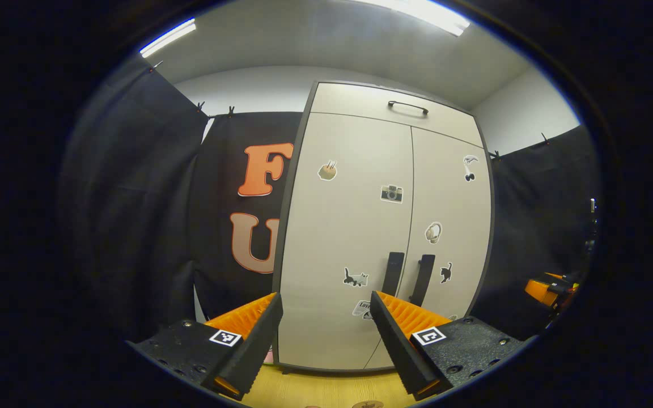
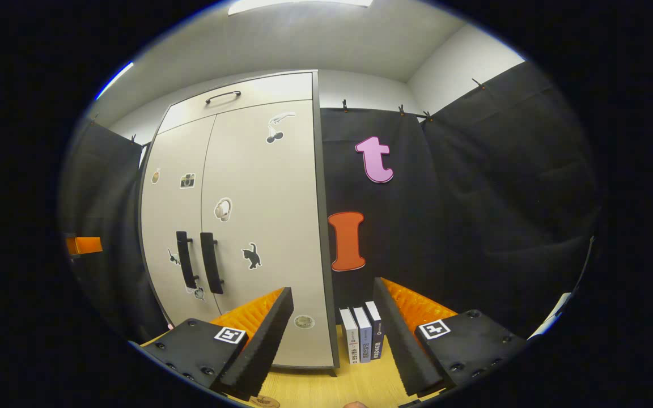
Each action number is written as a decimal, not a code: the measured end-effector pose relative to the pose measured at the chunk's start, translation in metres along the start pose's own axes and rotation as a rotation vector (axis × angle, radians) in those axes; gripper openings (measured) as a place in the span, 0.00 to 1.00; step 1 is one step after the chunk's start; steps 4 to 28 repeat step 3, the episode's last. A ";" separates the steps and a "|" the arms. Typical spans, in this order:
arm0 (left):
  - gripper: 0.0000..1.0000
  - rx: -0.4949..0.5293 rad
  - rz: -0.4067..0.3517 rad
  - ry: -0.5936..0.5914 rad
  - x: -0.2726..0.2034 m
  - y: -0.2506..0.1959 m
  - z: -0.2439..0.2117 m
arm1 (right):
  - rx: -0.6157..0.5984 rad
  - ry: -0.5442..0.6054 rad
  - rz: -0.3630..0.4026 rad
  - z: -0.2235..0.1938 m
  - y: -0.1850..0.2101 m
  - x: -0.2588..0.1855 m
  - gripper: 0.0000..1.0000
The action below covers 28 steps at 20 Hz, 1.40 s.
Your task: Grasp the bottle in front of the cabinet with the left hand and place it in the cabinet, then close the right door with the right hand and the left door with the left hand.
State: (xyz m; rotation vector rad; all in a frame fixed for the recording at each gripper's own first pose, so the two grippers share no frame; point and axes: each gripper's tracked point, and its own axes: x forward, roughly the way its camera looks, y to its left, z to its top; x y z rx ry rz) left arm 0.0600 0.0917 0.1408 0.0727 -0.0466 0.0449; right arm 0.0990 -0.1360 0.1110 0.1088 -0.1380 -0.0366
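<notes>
A tall pale cabinet (image 1: 355,226) stands on the wooden tabletop, both doors flush, with two dark vertical handles (image 1: 393,273) side by side at the centre seam. My left gripper (image 1: 324,306) is open and empty, a short way in front of the left door. The same cabinet (image 2: 247,226) sits left of centre in the right gripper view, its handles (image 2: 211,262) together. My right gripper (image 2: 332,294) is open and empty, pointing at the cabinet's right edge. The other gripper (image 1: 550,286) shows far off at the right edge of the left gripper view.
Three upright books (image 2: 363,340) stand on the wooden table (image 2: 315,391) just right of the cabinet. A top compartment with a curved handle (image 1: 407,106) caps the cabinet. Black cloth walls close in on both sides. Small round discs (image 1: 367,404) lie at the table's near edge.
</notes>
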 end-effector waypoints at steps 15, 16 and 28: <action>0.94 0.010 -0.061 0.020 -0.011 -0.005 -0.006 | -0.020 -0.002 0.000 -0.003 0.016 -0.018 0.94; 0.94 0.010 -0.061 0.020 -0.011 -0.005 -0.006 | -0.020 -0.002 0.000 -0.003 0.016 -0.018 0.94; 0.94 0.010 -0.061 0.020 -0.011 -0.005 -0.006 | -0.020 -0.002 0.000 -0.003 0.016 -0.018 0.94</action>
